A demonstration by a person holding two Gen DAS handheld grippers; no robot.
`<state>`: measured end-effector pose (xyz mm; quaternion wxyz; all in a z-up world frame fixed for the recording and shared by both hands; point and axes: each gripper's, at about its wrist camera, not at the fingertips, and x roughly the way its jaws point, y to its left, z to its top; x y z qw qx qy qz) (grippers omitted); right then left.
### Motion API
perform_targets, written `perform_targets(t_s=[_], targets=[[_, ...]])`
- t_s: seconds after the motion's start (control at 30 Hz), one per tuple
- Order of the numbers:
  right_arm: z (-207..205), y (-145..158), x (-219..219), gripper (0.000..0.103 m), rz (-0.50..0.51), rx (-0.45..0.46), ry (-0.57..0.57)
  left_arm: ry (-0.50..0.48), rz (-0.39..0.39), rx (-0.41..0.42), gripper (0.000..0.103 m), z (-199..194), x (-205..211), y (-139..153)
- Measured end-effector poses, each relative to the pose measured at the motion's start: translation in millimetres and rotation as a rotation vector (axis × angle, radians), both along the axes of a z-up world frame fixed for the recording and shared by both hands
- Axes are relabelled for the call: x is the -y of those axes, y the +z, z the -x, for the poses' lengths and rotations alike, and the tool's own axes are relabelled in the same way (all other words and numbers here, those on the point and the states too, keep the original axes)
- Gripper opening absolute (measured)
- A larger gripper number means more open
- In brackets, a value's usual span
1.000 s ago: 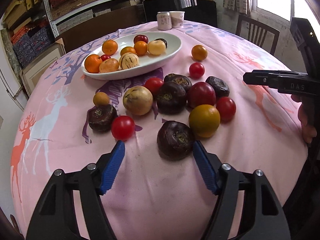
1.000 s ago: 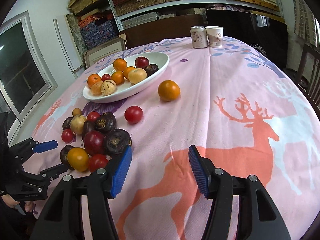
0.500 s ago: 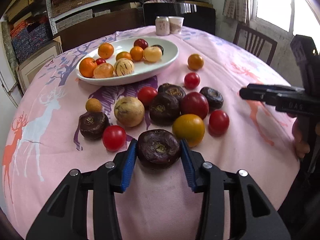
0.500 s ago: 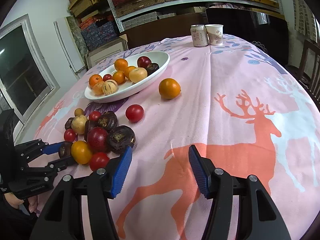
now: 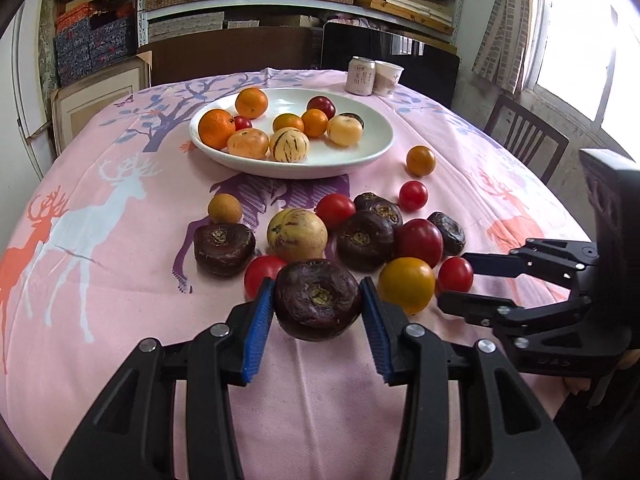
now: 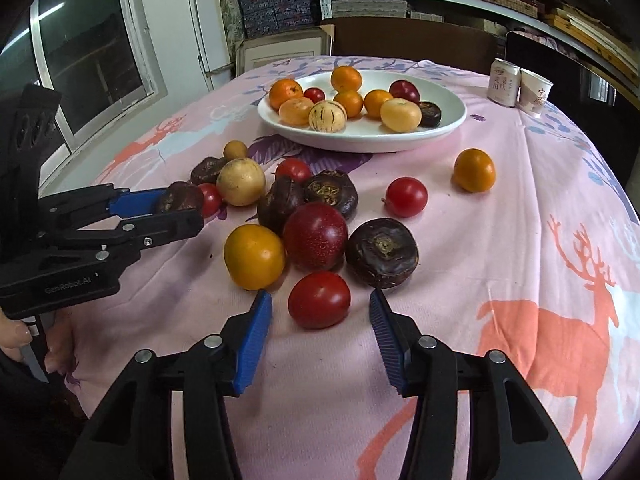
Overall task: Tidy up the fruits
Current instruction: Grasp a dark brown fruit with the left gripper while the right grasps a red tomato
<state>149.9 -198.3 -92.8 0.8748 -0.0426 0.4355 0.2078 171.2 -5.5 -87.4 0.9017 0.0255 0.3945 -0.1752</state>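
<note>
Both grippers worked over the pink deer-print tablecloth; the left gripper was clamped on a dark purple wrinkled fruit, its blue pads pressing on both sides of it, and the fruit seemed slightly raised from the cloth (I cannot say this for sure). The right gripper had just been closing, but its jaws stood apart; a red tomato lay between the pads, and neither pad touched it. In the left wrist view this same gripper came in from the right edge, with its fingertips around the small red tomato beside a yellow-orange fruit.

Loose fruits lay in a group near the middle of the cloth: other dark purple fruits, a large deep-red fruit, a pale yellow round fruit, some more tomatoes; one orange fruit and one tomato lay a little apart from the group.

Behind them stood a white oval plate that held oranges, striped pale melons and some dark fruits; a can and a paper cup stood together at the far edge of the table.
</note>
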Motion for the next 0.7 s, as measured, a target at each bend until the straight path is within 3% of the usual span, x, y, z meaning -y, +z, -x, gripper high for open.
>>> perform_targets(t_s=[0.03, 0.1, 0.33, 0.7], targets=[[-0.9, -0.5, -1.0, 0.036, 0.007, 0.002, -0.003, -0.002, 0.001, -0.002, 0.042, -0.3, 0.6, -0.5], [-0.8, -1.0, -0.4, 0.032, 0.003, 0.005, -0.003, -0.003, 0.002, -0.003, 0.042, -0.6, 0.5, -1.3], [9.2, 5.2, 9.1, 0.032, -0.051, 0.059, 0.006, 0.006, 0.013, -0.013, 0.042, -2.3, -2.3, -2.1], [11.0, 8.2, 17.5, 0.032, -0.113, 0.066, 0.003, 0.036, 0.007, -0.041, 0.042, -6.5, -7.1, -5.7]])
